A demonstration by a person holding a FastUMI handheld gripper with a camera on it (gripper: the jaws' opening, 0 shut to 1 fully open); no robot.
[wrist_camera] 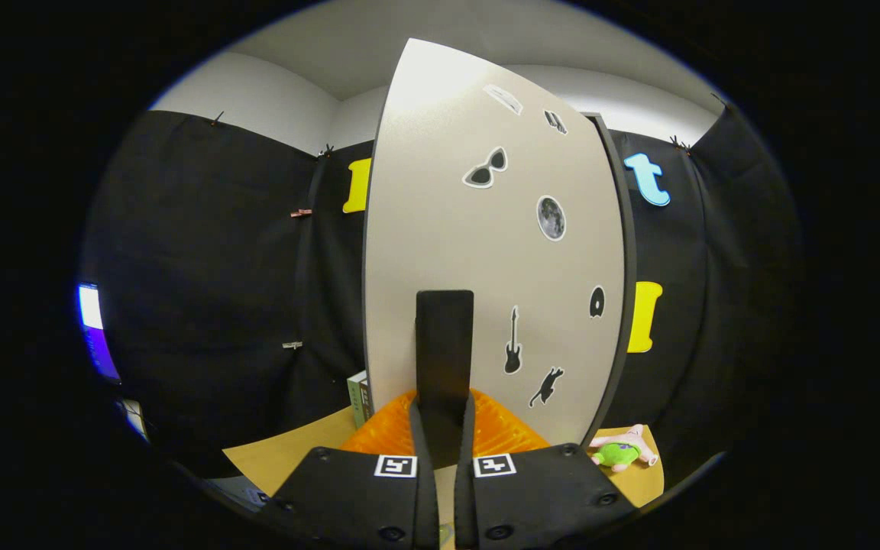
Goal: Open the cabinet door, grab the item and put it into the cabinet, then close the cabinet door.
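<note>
A small green box [357, 397] stands on the desk [279, 458] just left of the cabinet door [486, 252]. The hand-held gripper [444, 428] has its orange fingers [379, 435] pinching the door's black handle [444, 359]. Stickers dot the pale door. Right of the door, a pink and green plush toy [623, 451] lies on the desk.

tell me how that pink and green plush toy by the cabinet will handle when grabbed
The plush toy looks soft, so it would probably squash and flop between the gripper's fingers. Likely light. Lying flat on the table, it seems unlikely to roll.
</note>
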